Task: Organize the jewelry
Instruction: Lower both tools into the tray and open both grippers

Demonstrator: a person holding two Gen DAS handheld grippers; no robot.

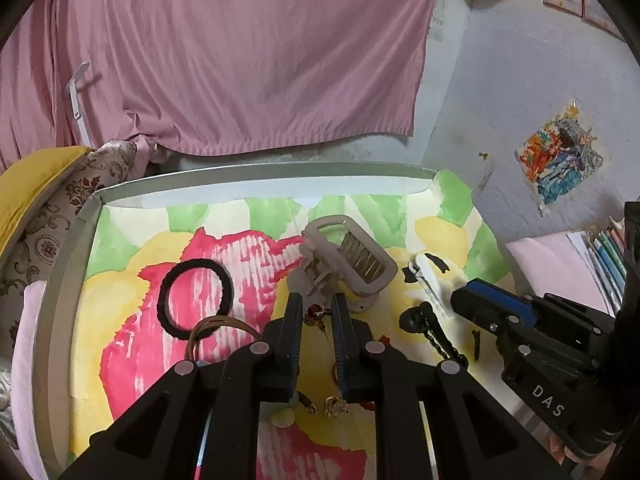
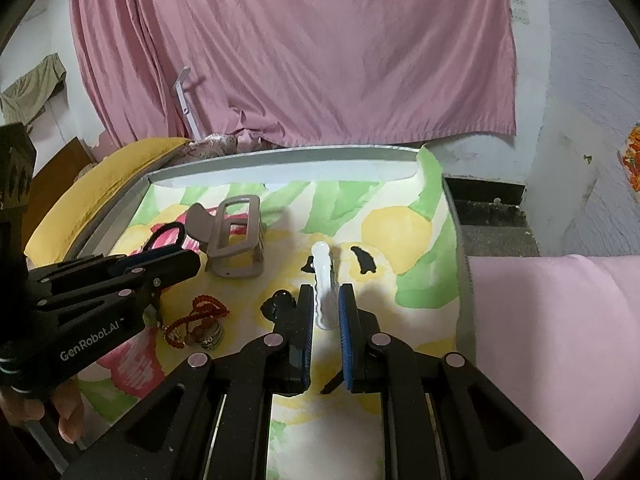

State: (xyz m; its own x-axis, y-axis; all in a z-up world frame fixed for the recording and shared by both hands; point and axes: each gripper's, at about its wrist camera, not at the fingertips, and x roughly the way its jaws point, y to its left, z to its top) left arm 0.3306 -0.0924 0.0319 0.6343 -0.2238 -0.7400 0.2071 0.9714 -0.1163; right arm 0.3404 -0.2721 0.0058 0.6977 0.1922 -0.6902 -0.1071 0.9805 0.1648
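At the lower middle of the frame, the right gripper stands slightly parted around a white hair clip without pressing it. The left gripper reaches in from the left, above red beads, with a beige claw clip on the flowered cloth behind.

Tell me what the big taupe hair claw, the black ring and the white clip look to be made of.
Taupe hair claw: likely matte plastic; rigid moulded frame and teeth, dull even colour, no shine.
Black ring: probably a fabric-covered elastic hair tie; fuzzy, light-absorbing surface, slightly uneven outline.
White clip: seemingly glossy plastic; smooth, bright surface with a wavy moulded edge. The blur leaves it open.
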